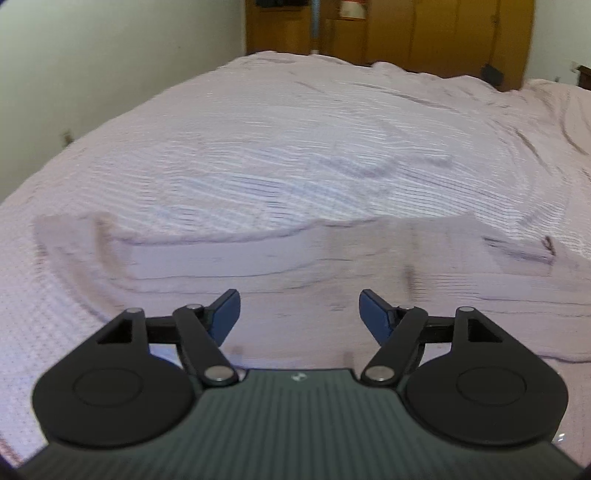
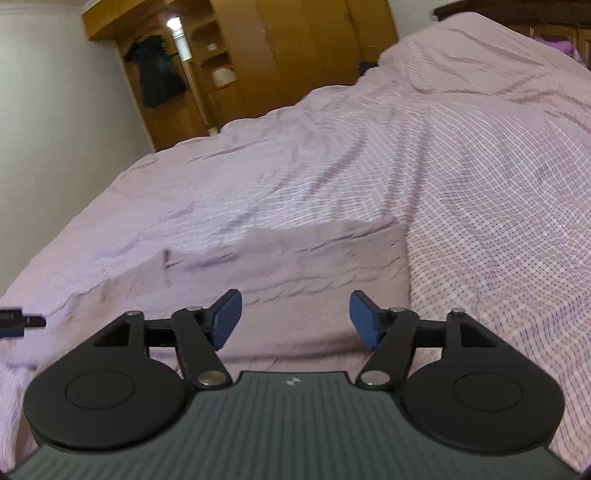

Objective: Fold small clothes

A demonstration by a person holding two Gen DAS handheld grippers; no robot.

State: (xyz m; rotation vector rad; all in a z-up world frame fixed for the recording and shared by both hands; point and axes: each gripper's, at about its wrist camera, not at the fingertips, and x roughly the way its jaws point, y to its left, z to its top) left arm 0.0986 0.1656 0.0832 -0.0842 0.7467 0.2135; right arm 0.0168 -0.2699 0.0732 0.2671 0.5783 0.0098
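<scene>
A pale pink knitted garment (image 1: 295, 266) lies flat on the bed just ahead of my left gripper (image 1: 300, 314), which is open and empty above its near part. The same garment shows in the right wrist view (image 2: 314, 266), with a cable-knit pattern. My right gripper (image 2: 295, 314) is open and empty above its near edge. The tip of the other gripper (image 2: 18, 322) shows at the left edge of the right wrist view. Both views are blurred.
A pink checked bedspread (image 1: 295, 140) covers the whole bed (image 2: 480, 184). A white wall (image 1: 92, 55) runs along the left side. Wooden wardrobes (image 1: 424, 29) stand behind the bed, and dark clothing (image 2: 159, 72) hangs in an open one.
</scene>
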